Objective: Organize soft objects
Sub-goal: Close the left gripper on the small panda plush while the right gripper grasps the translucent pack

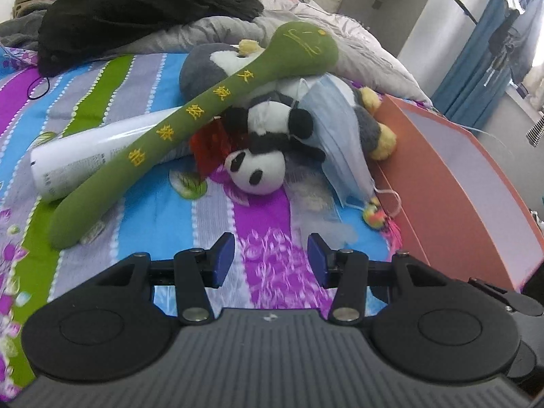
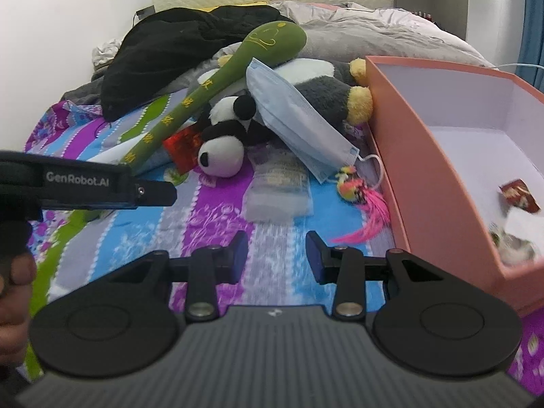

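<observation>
Centrally, both wrist views are showing a pile of soft items lying on a striped floral bedsheet (image 1: 142,238). L gripper (image 1: 271,261) is hovering over bare sheet just short of the pile, blue pads parted approx. halfway, nothing btw. them. R gripper (image 2: 276,256) is likewise hanging above the sheet, jaws parted a bit narrower, holding nothing; a clear plastic packet (image 2: 277,190) is lying just ahead of it. In the right wrist view the L gripper's body is showing at left edge w/ a hand (image 2: 15,292) gripping its handle.

Pile, front to back: a small panda plush (image 1: 258,170) lying head toward the cameras; a long green plush stick w/ yellow embroidered characters (image 1: 190,125) resting diagonally across it & across a white tube (image 1: 85,156); a red foil packet (image 1: 210,146) tucked beside the panda; a blue face mask (image 1: 343,149) draped over a grey-and-white plush w/ yellow feet (image 2: 333,98). A small neon feathered toy (image 2: 353,188) is lying btw. mask & a pink box (image 2: 421,156), which is standing at the pile's right, open-topped, a few small items inside. Behind: a black garment (image 1: 136,10) & a grey quilt (image 1: 340,34).
</observation>
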